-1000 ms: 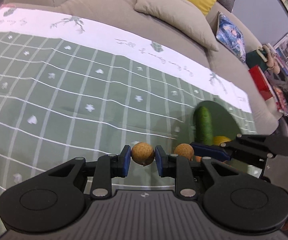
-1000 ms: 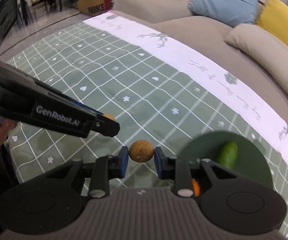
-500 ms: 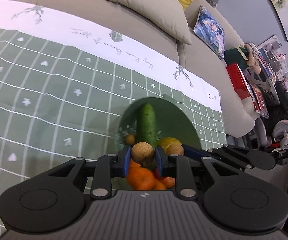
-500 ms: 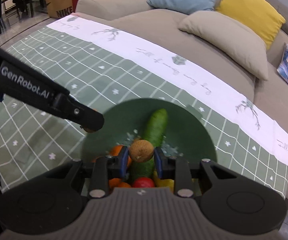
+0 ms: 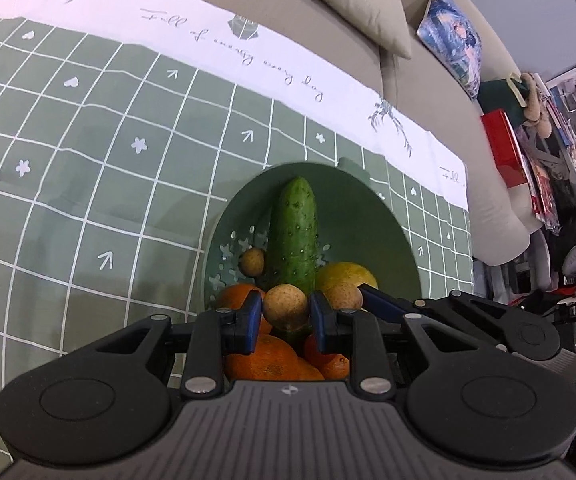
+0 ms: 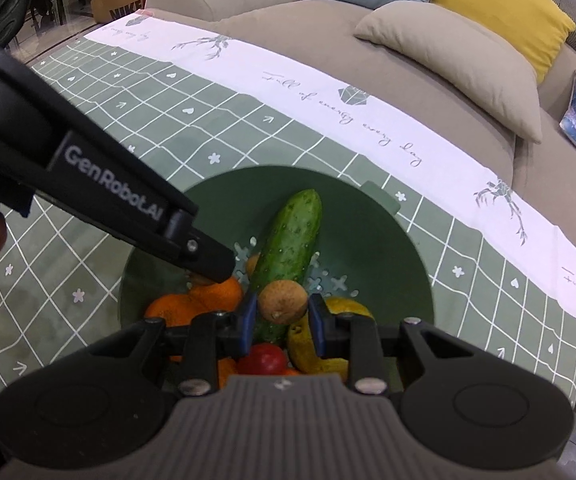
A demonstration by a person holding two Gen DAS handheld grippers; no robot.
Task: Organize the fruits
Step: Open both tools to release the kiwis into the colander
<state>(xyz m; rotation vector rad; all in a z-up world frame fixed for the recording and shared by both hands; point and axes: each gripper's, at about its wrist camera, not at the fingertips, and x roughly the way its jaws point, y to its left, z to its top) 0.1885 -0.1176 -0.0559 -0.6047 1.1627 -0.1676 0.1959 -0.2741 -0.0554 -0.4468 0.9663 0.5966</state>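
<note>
Longans (image 5: pixel 285 307) (image 6: pixel 282 301) over bowl (image 6: pixel 388 240); tomato (image 6: pixel 261 360) right-view only.

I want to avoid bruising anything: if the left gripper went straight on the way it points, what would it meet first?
Probably the cucumber in the green bowl, straight ahead of the left gripper and the longan it holds; depth is unclear.

green bowl (image 5: pixel 376 216): cucumber (image 5: pixel 294 236), oranges (image 5: pixel 259 356), lemon (image 5: pixel 346 276), loose longan (image 5: pixel 251 262) | on checked cloth
</note>
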